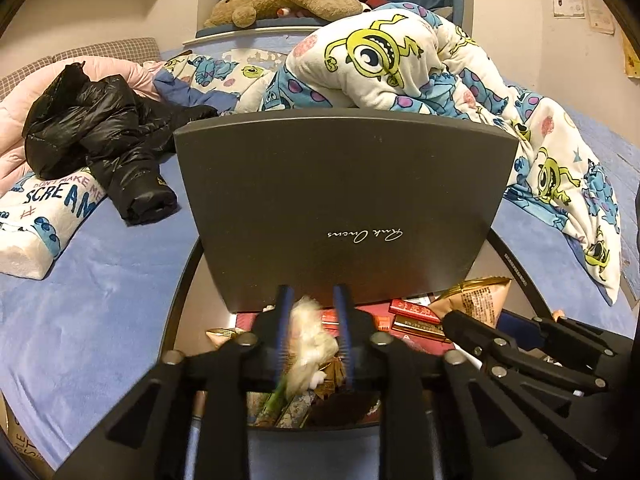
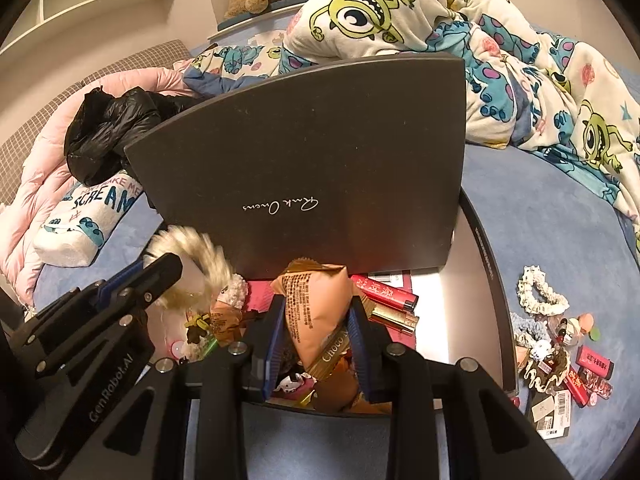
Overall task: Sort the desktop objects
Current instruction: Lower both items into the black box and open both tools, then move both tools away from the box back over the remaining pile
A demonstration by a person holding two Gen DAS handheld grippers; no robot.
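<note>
Here my right fingers [image 2: 318, 330] pinch the snack packet [image 2: 316, 304] over the box [image 2: 486, 280], my left fingers [image 1: 313, 320] spread around a blurred fluffy thing [image 1: 308, 344].

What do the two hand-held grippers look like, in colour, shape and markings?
Both are matte black plastic frames with angular, triangular cut-outs and round silver screw heads. Each carries two narrow blue finger pads. The left gripper shows these pads as straight ribbed strips. The right gripper looks the same. In the right wrist view, the left gripper's side bears white lettering "GenRobot.AI". No cables, sleeves or hands are visible.
</note>
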